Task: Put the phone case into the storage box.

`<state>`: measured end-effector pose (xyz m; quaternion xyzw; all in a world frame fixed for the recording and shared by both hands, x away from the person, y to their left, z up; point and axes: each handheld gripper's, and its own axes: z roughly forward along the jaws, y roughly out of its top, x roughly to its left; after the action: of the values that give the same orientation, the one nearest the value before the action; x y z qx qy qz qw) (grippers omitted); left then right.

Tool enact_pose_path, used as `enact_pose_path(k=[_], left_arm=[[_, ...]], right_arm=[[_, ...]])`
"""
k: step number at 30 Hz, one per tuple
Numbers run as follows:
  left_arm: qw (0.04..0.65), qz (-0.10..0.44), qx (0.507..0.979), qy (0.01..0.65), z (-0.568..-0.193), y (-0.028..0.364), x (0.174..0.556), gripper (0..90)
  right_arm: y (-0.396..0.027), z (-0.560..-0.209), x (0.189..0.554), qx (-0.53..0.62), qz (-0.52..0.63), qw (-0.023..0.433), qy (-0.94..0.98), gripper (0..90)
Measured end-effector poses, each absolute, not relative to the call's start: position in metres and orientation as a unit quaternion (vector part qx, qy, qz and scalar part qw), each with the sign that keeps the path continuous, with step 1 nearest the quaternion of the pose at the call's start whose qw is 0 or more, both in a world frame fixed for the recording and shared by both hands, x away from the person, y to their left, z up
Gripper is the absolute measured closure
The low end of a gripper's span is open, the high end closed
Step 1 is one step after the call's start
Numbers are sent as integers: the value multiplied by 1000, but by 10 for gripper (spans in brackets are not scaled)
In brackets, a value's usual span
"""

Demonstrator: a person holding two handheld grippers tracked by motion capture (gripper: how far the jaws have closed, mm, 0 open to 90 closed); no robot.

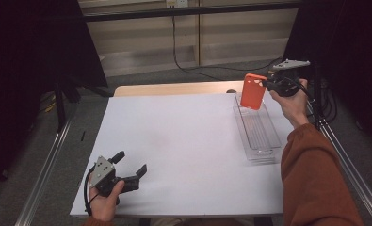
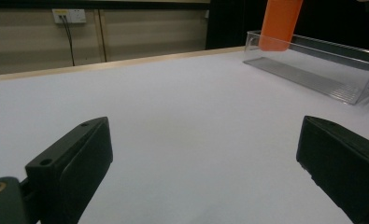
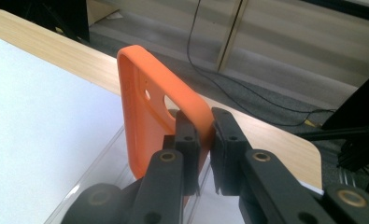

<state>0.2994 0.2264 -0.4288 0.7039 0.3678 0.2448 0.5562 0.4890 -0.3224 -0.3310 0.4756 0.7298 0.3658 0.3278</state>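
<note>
1. We are pinching the orange phone case (image 1: 253, 91) with the right gripper (image 1: 270, 84), above the clear tray (image 1: 260, 148) at two o'clock.
2. Our left gripper (image 1: 132, 164) is resting open at seven o'clock.

The orange phone case (image 2: 280, 23) runs off the left gripper view's edge at 12 o'clock; the clear tray (image 2: 322, 70) is cropped at 3 o'clock.
</note>
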Motion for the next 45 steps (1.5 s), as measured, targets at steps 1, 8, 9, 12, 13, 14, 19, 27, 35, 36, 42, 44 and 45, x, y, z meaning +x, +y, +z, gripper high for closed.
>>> enact_pose_path(k=[1,8,9,12,13,14,19,27,35,36,42,44,45], left_arm=[[557,244,704,368,-429,226,299,36],[554,242,708,365,-429,226,300,36],[553,243,710,362,-429,226,300,36],[552,243,710,363,-429,226,300,36],[553,243,710,363,-429,226,300,36],[554,242,708,365,-430,226,300,36],[554,239,709,365,-430,225,300,36],[551,237,715,360,-430,223,301,36],[549,239,714,362,-431,224,301,36],[550,238,714,362,-431,224,301,36],[549,239,714,362,-431,224,302,36],[550,238,715,360,-431,224,302,36],[550,238,715,360,-431,224,302,36]], right_arm=[[-322,-333,491,476,363,328,730,820],[-320,-343,499,481,350,334,731,820],[-319,-344,501,481,348,335,731,820],[-318,-348,504,482,348,332,732,820],[-317,-349,505,481,348,330,733,820],[-317,-350,506,481,350,330,733,820],[-315,-354,510,482,351,328,732,820],[-315,-356,514,478,357,324,734,820],[-315,-354,524,476,352,315,742,819],[-315,-354,525,475,351,314,743,819],[-315,-352,532,475,349,309,747,815],[-314,-352,534,476,349,307,746,812],[-314,-352,535,478,350,307,744,811]])
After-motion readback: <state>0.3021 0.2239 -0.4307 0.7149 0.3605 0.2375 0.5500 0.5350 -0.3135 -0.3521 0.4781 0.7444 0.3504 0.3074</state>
